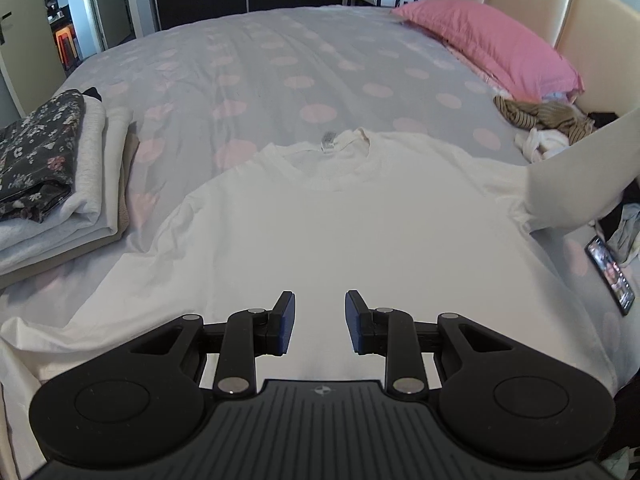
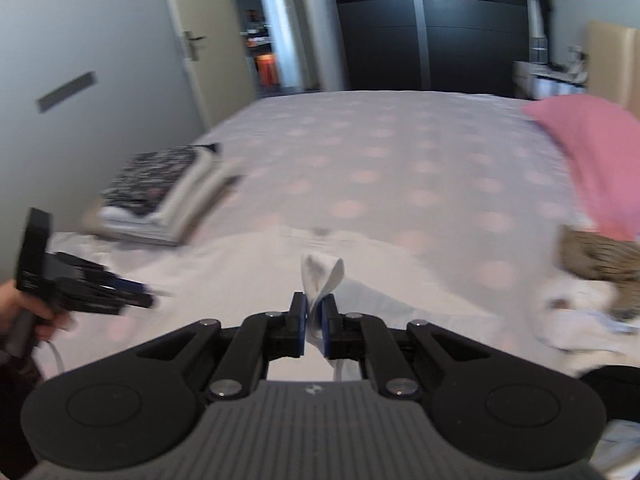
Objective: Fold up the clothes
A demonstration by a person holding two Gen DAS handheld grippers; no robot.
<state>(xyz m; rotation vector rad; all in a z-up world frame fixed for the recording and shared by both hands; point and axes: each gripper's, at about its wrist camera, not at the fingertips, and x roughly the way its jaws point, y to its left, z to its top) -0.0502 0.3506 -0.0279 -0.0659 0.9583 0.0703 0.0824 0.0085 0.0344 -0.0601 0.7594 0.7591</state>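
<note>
White T-shirt [image 1: 320, 216] lay flat on bed [image 1: 280, 64], collar toward 12 o'clock. Its right sleeve [image 2: 320, 276] lifted, pinched between right gripper [image 2: 315, 320] pads. Left gripper [image 1: 320, 322] hovered over shirt's lower body, jaws apart, holding nothing. Folded stack [image 1: 52, 176] at 9 o'clock; pink pillow [image 1: 488, 44] at 1; crumpled clothes [image 1: 548, 124] and phone [image 1: 610, 276] at 3.

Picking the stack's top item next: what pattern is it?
Dark with a small floral print, on the folded stack; clearest in the left wrist view.

Black linkage tongs [image 1: 320, 322] — blue pads [image 1: 289, 322], silver pivot screws, ribbed grey housing.
</note>
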